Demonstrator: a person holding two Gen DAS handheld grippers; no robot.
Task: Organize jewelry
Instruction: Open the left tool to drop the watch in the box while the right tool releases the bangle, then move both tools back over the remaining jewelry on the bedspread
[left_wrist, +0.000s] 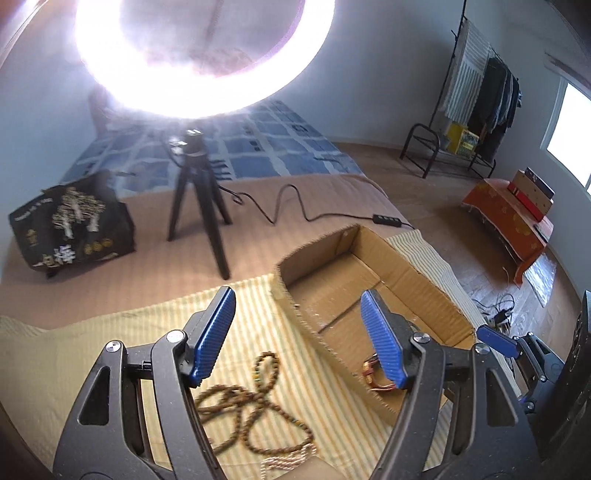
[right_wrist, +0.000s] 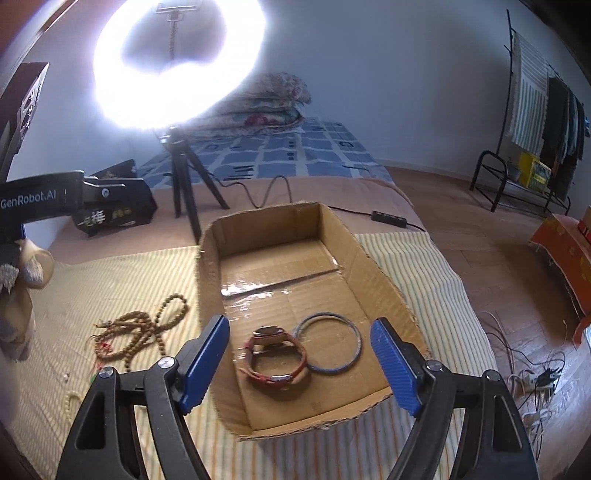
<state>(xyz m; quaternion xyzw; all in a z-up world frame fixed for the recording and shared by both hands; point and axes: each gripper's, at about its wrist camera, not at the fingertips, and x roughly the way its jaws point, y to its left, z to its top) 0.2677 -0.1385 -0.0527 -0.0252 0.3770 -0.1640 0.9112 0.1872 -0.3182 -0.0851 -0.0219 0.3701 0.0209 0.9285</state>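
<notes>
- Lying in the cardboard box (right_wrist: 373, 273): a red-strapped watch (right_wrist: 275, 354) touching a thin bangle (right_wrist: 328, 343).
- Bead necklace (right_wrist: 140, 332) lies outside on the striped cloth (right_wrist: 110, 280).
- Left gripper (left_wrist: 295, 336) and right gripper (right_wrist: 301, 363) both gape, holding nothing.

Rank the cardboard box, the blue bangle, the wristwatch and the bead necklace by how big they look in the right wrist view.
1. Cardboard box, by far the largest.
2. Bead necklace, a loose sprawl on the striped cloth.
3. Blue bangle and wristwatch: about alike, lying side by side in the box, so unranked.
</notes>
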